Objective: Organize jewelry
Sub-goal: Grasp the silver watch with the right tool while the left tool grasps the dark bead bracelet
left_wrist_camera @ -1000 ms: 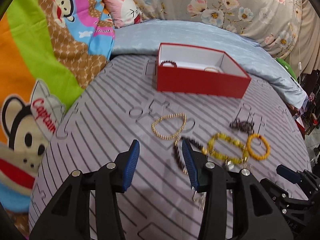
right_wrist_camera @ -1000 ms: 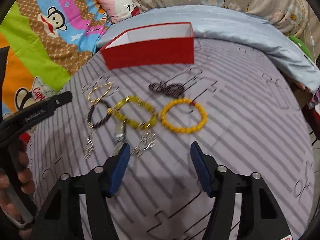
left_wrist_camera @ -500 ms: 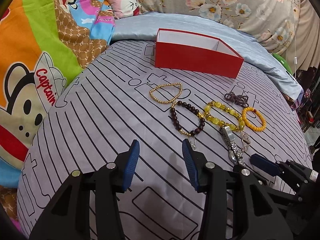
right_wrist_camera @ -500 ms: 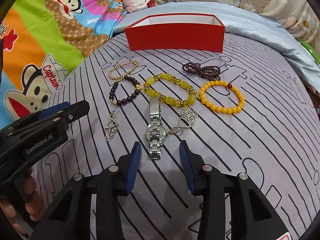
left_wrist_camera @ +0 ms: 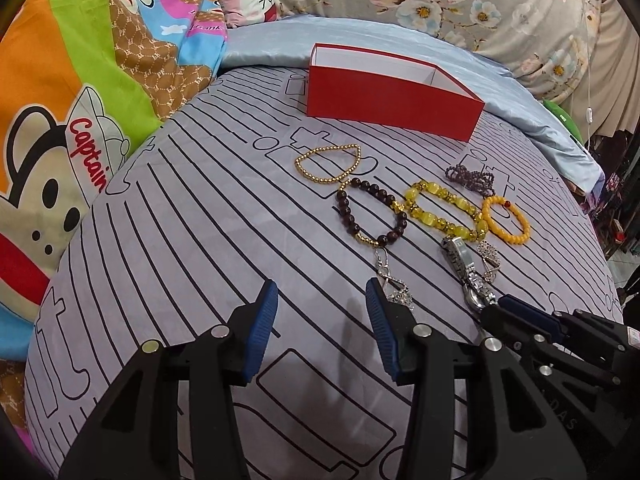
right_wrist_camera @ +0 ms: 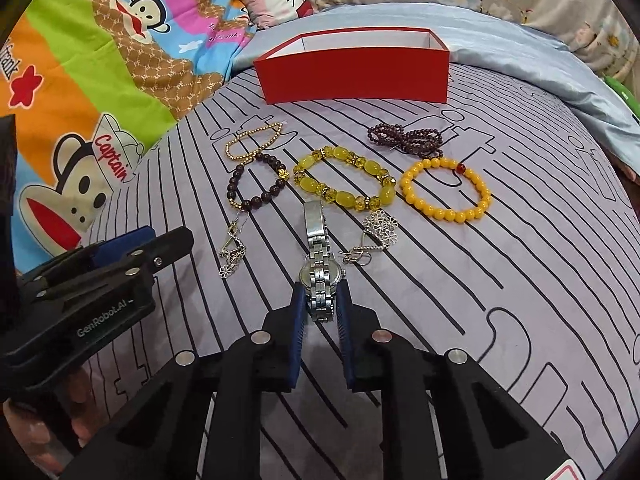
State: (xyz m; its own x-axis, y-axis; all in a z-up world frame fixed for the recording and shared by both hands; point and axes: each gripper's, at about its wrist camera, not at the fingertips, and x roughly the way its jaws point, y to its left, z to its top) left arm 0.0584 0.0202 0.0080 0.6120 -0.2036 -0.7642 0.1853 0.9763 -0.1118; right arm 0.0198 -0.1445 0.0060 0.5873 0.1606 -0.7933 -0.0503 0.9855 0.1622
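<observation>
Silver watch (right_wrist_camera: 318, 256) lies flat on the grey striped bedsheet (right_wrist_camera: 480, 300), band running toward the red box (right_wrist_camera: 352, 74). Its near band end sits between the blue pads (right_wrist_camera: 298, 320) of the right gripper (right_wrist_camera: 320, 312); jaws narrow, close against both sides of the band, contact likely but not certain. In the left wrist view the same watch (left_wrist_camera: 466, 276) shows at lower right, with the right gripper (left_wrist_camera: 516, 312) at its near end.

Left gripper (left_wrist_camera: 322, 320): jaws wide, nothing between them, hovering above bare sheet. Its right pad (left_wrist_camera: 380, 332) is just beside a silver earring (left_wrist_camera: 394, 284).

Around the watch, right wrist view:
- yellow glass-bead bracelet (right_wrist_camera: 344, 178), just beyond the far band end
- silver flower earring (right_wrist_camera: 376, 232), just right of the watch
- second silver earring (right_wrist_camera: 232, 250), to the left
- dark brown bead bracelet (right_wrist_camera: 256, 182), beyond that earring
- gold bead bracelet (right_wrist_camera: 252, 144), touching the dark brown one on its far side
- orange bead bracelet (right_wrist_camera: 446, 190), right of the yellow one, just beside it
- coiled purple bead strand (right_wrist_camera: 406, 140), beyond the orange bracelet

Red box stands open, white inside, at the far edge of the sheet; contents not visible from either view. Cartoon monkey blanket (right_wrist_camera: 80, 100) at left, pale blue bedding (right_wrist_camera: 520, 48) behind the box.
</observation>
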